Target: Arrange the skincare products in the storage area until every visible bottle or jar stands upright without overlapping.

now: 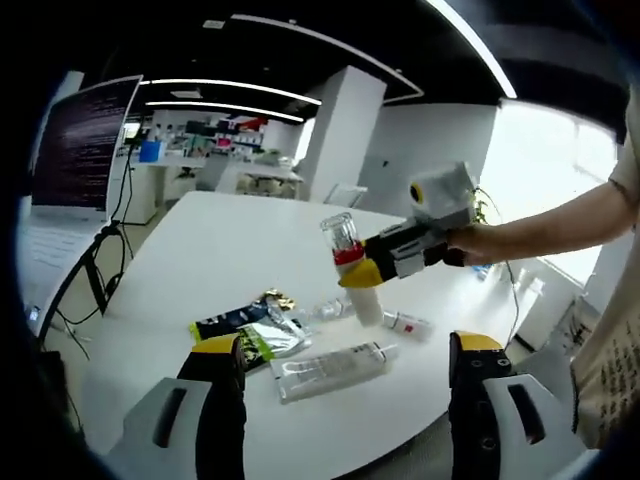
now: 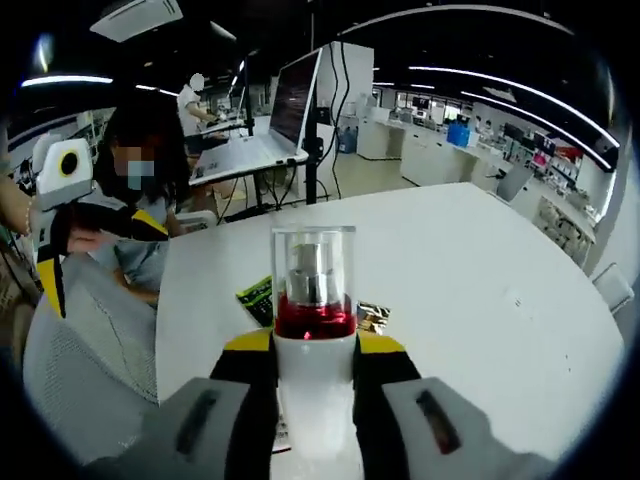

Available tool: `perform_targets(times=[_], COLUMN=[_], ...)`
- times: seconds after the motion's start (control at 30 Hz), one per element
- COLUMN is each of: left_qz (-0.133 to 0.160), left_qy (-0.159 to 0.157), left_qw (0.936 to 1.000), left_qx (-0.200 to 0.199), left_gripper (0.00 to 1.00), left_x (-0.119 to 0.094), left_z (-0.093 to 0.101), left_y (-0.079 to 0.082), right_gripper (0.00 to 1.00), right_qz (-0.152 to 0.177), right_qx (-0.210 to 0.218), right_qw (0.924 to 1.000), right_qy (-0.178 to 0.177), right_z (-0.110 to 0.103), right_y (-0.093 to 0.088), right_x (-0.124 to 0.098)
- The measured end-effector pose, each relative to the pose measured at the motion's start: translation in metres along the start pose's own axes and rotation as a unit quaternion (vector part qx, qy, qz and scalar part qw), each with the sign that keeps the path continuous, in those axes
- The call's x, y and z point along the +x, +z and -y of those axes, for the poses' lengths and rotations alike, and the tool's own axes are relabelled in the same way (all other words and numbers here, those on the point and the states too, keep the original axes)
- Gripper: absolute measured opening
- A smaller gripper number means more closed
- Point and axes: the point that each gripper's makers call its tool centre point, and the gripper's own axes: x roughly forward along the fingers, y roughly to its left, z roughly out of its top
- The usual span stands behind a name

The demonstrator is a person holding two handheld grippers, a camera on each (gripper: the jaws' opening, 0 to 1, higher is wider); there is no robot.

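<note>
Right hand-held gripper [image 2: 315,375] clamps pump bottle [image 2: 313,330] upright above worktop [image 1: 230,250], left hand-held gripper [image 1: 345,375] wide and empty; tube [image 1: 330,368], small bottles, sachets unsorted.

1. My right gripper [image 2: 315,375] looks like matt black and grey plastic with yellow tips; it clamps a pump bottle [image 2: 314,330] of smooth white plastic with a clear glossy cap and a shiny red collar.
2. My left gripper [image 1: 340,375] shows the same matt grey shells and yellow-tipped black jaws, standing apart.
3. The table [image 1: 230,250] reads as a smooth white top with a soft sheen.
4. The tube [image 1: 330,368] lying on it is clear glossy plastic with a white cap.
5. The sachets [image 1: 255,330] look like crinkled foil, shiny black, green and gold.
6. The small bottle [image 1: 408,323] seems white plastic with a red band.
</note>
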Motion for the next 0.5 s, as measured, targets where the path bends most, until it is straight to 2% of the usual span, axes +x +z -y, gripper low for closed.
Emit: perform_targets(times=[0.17, 0.27, 0.37, 0.43, 0.5], left_qz=[0.026, 0.028, 0.032, 0.031, 0.029], left_qy=[-0.047, -0.087, -0.136, -0.169, -0.185], left_qw=[0.9985, 0.9958, 0.9899, 0.9846, 0.9819], left_qx=[-0.007, -0.007, -0.024, -0.029, -0.023], left_gripper=[0.78, 0.77, 0.74, 0.67, 0.62], left_x=[0.012, 0.021, 0.025, 0.027, 0.03], left_z=[0.023, 0.04, 0.061, 0.075, 0.084], left_y=[0.027, 0.037, 0.045, 0.049, 0.05], right_gripper=[0.26, 0.26, 0.26, 0.26, 0.26], right_qz=[0.044, 0.082, 0.1, 0.115, 0.123], right_qx=[0.038, 0.082, 0.099, 0.113, 0.115], right_qw=[0.9977, 0.9905, 0.9846, 0.9789, 0.9761], right_qy=[0.035, 0.074, 0.103, 0.126, 0.137], right_z=[-0.021, -0.04, -0.056, -0.068, -0.077], right_y=[0.007, 0.011, 0.012, 0.015, 0.017], right_x=[-0.026, -0.044, -0.058, -0.068, -0.077])
